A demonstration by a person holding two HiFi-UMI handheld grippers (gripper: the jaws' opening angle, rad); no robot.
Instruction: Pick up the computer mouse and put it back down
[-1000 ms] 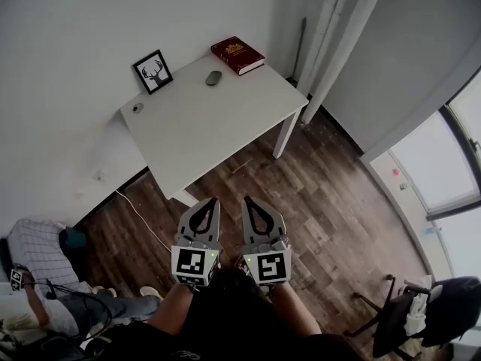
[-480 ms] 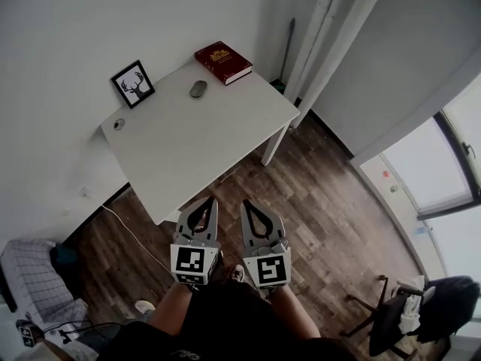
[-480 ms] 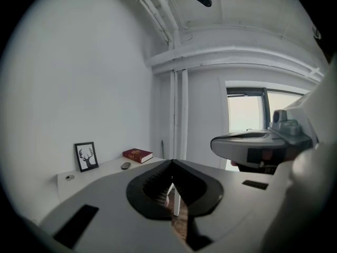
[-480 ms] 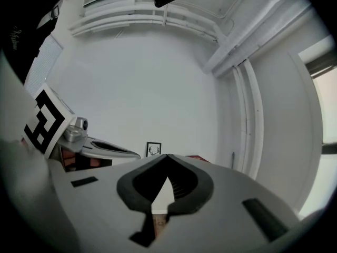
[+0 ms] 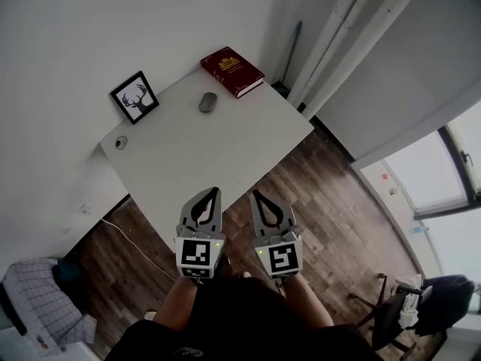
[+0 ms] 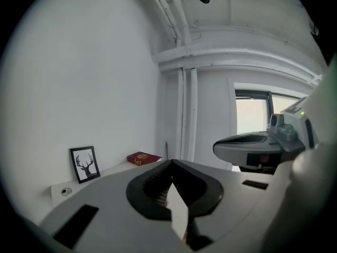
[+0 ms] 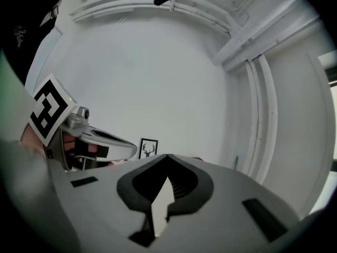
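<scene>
A dark grey computer mouse (image 5: 207, 101) lies near the far edge of the white table (image 5: 203, 156), beside a red book (image 5: 231, 71). My left gripper (image 5: 216, 192) hangs shut and empty just over the table's near edge. My right gripper (image 5: 255, 194) is shut and empty too, to its right over the wooden floor. Both are far short of the mouse. In the left gripper view the shut left gripper (image 6: 171, 163) points at the table's back, where the red book (image 6: 143, 157) shows; the mouse is hidden. The right gripper view shows the shut right gripper (image 7: 167, 156).
A framed deer picture (image 5: 135, 97) leans on the wall at the table's back left, with a round cable hole (image 5: 120, 142) near it. A white cable (image 5: 120, 230) runs over the floor at left. A dark chair (image 5: 421, 307) stands at lower right. White pipes (image 5: 331, 51) rise at the corner.
The person has stepped toward the table: it and the mouse now lie nearer in the head view, and both shut grippers have come forward to the table's near edge.
</scene>
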